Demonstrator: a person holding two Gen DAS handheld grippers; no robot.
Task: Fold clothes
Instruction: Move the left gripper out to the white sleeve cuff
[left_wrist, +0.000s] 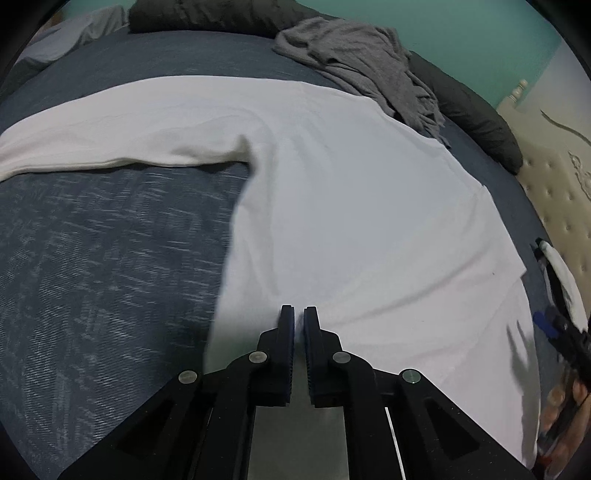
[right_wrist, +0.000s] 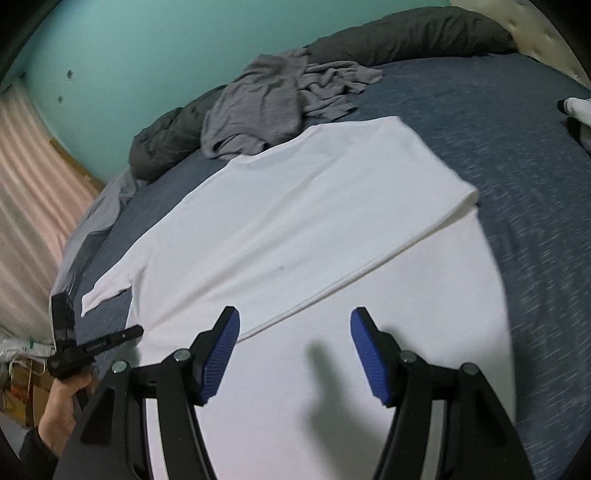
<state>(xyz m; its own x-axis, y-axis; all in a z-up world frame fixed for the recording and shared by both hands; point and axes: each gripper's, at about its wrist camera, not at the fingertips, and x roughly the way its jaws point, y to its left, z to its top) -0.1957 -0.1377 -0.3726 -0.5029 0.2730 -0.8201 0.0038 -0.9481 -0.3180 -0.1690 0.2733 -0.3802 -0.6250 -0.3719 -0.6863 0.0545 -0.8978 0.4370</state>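
A white long-sleeved shirt (left_wrist: 351, 203) lies spread flat on the blue bed cover (left_wrist: 92, 258). One sleeve (left_wrist: 110, 140) stretches out to the left. In the right wrist view the shirt (right_wrist: 295, 221) has its right side folded over the body, leaving a straight diagonal edge. My left gripper (left_wrist: 299, 319) sits at the shirt's near edge, its jaws closed to a thin gap with white cloth pinched between them. My right gripper (right_wrist: 295, 311) hovers open just above the shirt's lower part, with nothing between its blue pads (right_wrist: 221, 354). A hand (right_wrist: 62, 402) holds the left gripper (right_wrist: 125, 334) at the shirt's lower left corner.
A crumpled grey garment (left_wrist: 362, 62) lies beyond the shirt, also seen as the grey garment (right_wrist: 266, 107). Behind it a dark duvet (right_wrist: 406, 33) is bunched against the teal wall. A padded headboard (left_wrist: 554, 184) borders the right side. Pink curtains (right_wrist: 29, 184) hang at the left.
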